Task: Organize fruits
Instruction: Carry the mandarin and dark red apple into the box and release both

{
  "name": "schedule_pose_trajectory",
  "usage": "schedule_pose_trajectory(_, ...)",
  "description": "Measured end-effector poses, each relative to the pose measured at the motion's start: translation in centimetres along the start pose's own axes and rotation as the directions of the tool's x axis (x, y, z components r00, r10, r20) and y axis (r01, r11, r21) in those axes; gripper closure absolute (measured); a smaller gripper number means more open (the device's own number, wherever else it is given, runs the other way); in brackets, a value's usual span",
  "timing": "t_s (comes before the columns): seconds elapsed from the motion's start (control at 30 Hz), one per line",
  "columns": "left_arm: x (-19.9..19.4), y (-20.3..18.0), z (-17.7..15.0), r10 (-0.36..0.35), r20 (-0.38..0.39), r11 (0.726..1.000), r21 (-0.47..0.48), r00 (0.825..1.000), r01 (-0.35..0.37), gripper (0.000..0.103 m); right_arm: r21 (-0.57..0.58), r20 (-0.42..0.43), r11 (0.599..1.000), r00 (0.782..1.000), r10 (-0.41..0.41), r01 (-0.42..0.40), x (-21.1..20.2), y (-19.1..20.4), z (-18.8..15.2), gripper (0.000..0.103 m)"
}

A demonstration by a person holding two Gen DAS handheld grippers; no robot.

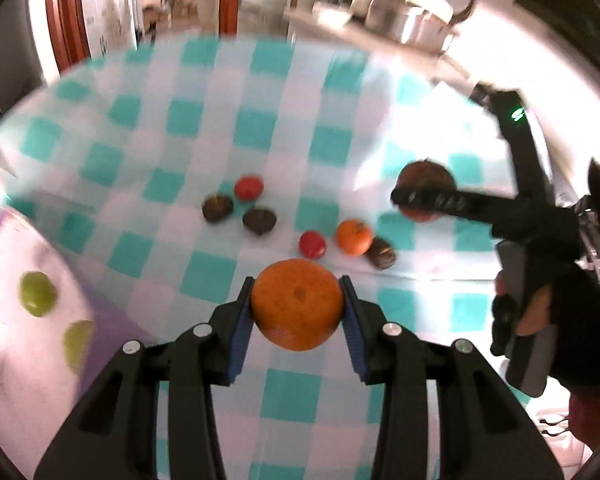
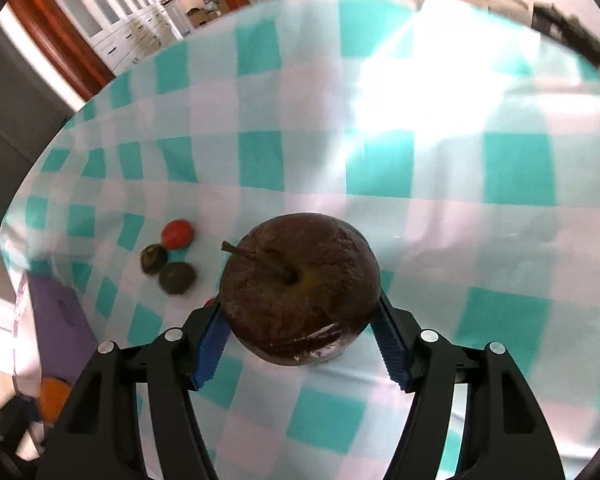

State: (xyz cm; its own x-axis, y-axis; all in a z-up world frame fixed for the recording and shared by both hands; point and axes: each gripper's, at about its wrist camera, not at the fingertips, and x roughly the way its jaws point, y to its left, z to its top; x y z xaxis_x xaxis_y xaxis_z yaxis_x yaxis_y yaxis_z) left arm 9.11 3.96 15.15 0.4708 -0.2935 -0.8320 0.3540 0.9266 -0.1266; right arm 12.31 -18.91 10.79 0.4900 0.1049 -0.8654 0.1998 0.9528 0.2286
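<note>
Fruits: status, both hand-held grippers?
Left hand-held gripper shut on orange. Right hand-held gripper shut on dark apple. Six fruits loose on checked cloth. Nothing blocking.

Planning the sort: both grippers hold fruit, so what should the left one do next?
Probably carry the orange, clamped in the left gripper, left toward the purple tray with the green fruits; the right gripper holds a dark apple.

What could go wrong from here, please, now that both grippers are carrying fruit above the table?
The left gripper pinches the round orange only at its sides, so it might roll out and drop onto the tablecloth.

The dark apple bulges wider than the right gripper, and may slip.

Loose fruit, such as the small orange and red fruit, lie below, so a dropped fruit could scatter them.
</note>
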Motion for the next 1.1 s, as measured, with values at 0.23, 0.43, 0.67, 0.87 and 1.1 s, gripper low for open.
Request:
schedule_pose_trajectory(0.23,-12.5,-0.7,-1.5,0.027,0.150,1.000,-0.005,0.988,-0.027,0.062,-0.078,0.075,0.997,0.997,0.027,-0.021,-9.1,2.5,-1.4,0.038)
schedule_pose_trajectory(0.43,-19.6,1.3,-3.3,0.066,0.226,0.997,-0.040,0.972,-0.059,0.062,-0.107,0.083,0.993,0.995,0.056,-0.047,-14.2,3.6,-4.5,0.038)
schedule_pose_trajectory(0.67,-24.0,3.8,-5.6,0.084,0.272,0.995,-0.066,0.959,-0.069,0.062,-0.174,0.139,0.983,0.987,0.082,-0.058,-19.4,3.9,-8.3,0.038)
schedule_pose_trajectory(0.87,-25.7,6.3,-7.8,0.097,0.302,0.994,-0.086,0.948,-0.074,0.062,-0.178,0.173,0.981,0.978,0.114,-0.083,-21.3,5.2,-10.7,0.038)
schedule_pose_trajectory(1.1,-24.8,11.7,-10.4,0.129,0.259,0.973,-0.220,0.957,-0.071,0.062,-0.302,0.102,0.948,0.985,0.139,-0.103,-19.6,11.3,-12.0,0.038)
